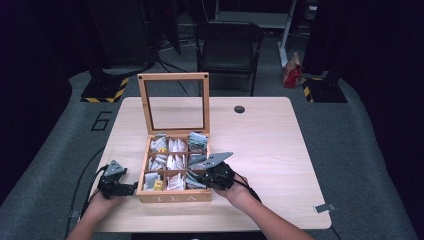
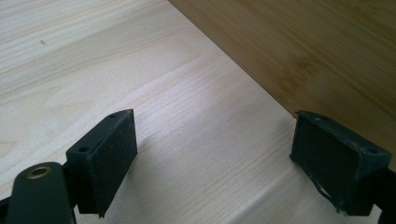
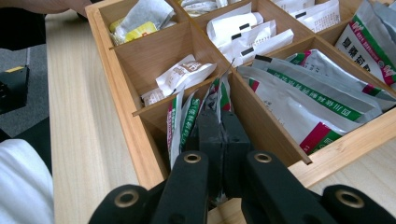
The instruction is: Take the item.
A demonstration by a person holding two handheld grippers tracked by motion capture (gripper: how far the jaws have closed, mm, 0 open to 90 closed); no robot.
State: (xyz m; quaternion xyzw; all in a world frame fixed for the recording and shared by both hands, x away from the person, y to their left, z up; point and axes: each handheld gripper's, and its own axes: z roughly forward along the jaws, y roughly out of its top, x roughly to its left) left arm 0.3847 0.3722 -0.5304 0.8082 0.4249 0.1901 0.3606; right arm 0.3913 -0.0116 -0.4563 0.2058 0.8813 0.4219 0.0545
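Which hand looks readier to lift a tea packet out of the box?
The right. Its gripper is shut on a green-striped tea packet in the tea box, while the left gripper is open over the table beside it.

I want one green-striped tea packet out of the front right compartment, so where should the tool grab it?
Grip the green-striped packet by its upper edge, coming straight down from above: the packets stand upright, packed between the wooden dividers, so only their tops are free.

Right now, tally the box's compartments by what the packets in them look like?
Tea box, nine compartments:
Green-and-silver packets: 3, the column under the right gripper
White packets: 4
White with a yellow packet: 2
Total: 9
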